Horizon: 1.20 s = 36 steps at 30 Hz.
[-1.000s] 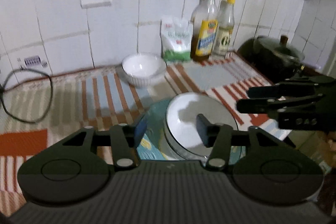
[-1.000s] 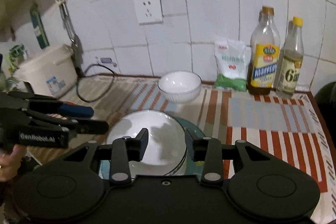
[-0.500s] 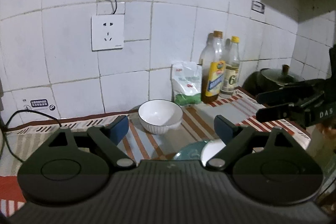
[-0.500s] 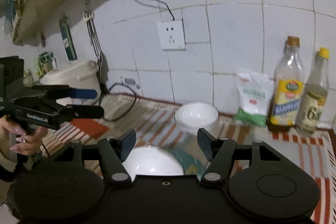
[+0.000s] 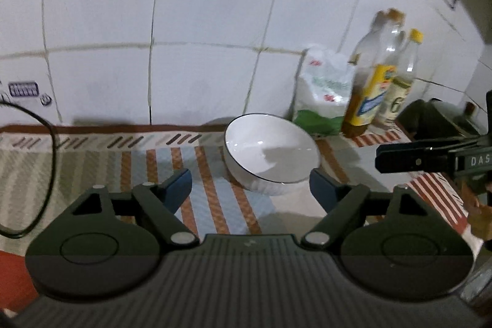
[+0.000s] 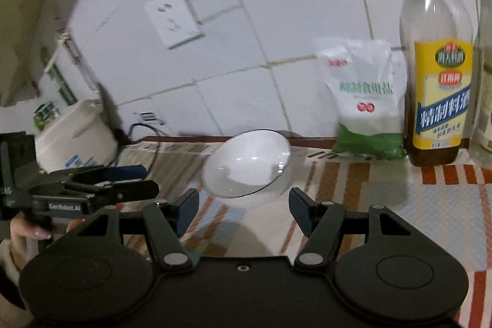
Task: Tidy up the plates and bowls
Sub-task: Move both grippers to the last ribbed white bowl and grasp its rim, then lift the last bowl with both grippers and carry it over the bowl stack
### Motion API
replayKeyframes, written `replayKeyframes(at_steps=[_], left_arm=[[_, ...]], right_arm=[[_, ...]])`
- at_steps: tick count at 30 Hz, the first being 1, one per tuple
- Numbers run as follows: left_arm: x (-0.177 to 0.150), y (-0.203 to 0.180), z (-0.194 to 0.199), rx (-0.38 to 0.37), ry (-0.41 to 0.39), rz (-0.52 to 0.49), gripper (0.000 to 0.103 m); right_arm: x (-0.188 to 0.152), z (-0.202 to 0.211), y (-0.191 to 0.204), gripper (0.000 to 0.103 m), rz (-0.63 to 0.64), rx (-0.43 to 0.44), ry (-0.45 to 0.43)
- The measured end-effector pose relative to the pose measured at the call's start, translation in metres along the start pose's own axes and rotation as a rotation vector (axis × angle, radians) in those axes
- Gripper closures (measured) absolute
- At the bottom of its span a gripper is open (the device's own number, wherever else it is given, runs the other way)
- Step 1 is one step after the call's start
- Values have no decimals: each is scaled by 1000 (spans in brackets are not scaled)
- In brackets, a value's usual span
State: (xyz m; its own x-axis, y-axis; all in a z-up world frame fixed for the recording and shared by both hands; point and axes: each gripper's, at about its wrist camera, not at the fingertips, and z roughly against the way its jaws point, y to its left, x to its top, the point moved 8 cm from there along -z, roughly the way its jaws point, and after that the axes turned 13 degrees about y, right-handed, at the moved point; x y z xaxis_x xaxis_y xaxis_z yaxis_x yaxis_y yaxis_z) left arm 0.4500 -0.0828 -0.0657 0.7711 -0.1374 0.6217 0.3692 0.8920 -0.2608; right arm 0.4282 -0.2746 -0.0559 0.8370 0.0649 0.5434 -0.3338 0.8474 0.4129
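Note:
A white bowl (image 5: 270, 156) with a thin dark rim stands alone on the striped cloth (image 5: 144, 174) near the tiled wall. My left gripper (image 5: 250, 185) is just short of it with its jaws wide and closing, the bowl's near side lying ahead of the two tips and no pad touching it. In the right wrist view the same bowl (image 6: 246, 165) sits just beyond my right gripper (image 6: 244, 205), which is open and holds nothing. Each gripper shows in the other's view: the right gripper (image 5: 387, 157) at the right edge, the left gripper (image 6: 144, 180) at the left.
A salt bag (image 6: 366, 109), an oil bottle (image 6: 436, 76) and a second bottle (image 5: 402, 82) stand by the wall right of the bowl. A dark pot (image 5: 436, 119) is far right. A white rice cooker (image 6: 70, 134) and a black cable (image 5: 46, 174) lie left.
Both grippers left the stacked white bowl and plates, rose, then came forward and down to the lone bowl by the wall. Both jaws opened wider; the stack is out of view.

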Motion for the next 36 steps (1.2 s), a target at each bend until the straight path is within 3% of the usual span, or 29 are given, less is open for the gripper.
replayKeyframes(at_steps=[8, 15, 19, 20, 22, 23, 25, 30, 36], left_arm=[[7, 17, -56, -38, 85, 121, 49], [12, 22, -73, -62, 82, 128, 52], [15, 25, -82, -71, 80, 146, 68], [16, 25, -83, -80, 85, 151, 75], [17, 26, -84, -87, 96, 165, 76], [17, 26, -84, -87, 100, 169, 77], [17, 23, -85, -70, 101, 157, 78], [17, 11, -73, -14, 105, 95, 83], [9, -1, -51, -39, 157, 116, 88]], right_arm=[[9, -53, -31, 37, -112, 46, 56], [20, -72, -45, 38, -139, 85, 43], [25, -85, -49, 38, -151, 84, 66], [25, -89, -50, 44, -158, 84, 78], [24, -94, -48, 54, -167, 110, 90], [24, -95, -47, 64, -172, 129, 94], [24, -97, -45, 64, -180, 127, 95], [22, -92, -39, 84, -164, 2, 96], [20, -60, -27, 89, -177, -51, 65]])
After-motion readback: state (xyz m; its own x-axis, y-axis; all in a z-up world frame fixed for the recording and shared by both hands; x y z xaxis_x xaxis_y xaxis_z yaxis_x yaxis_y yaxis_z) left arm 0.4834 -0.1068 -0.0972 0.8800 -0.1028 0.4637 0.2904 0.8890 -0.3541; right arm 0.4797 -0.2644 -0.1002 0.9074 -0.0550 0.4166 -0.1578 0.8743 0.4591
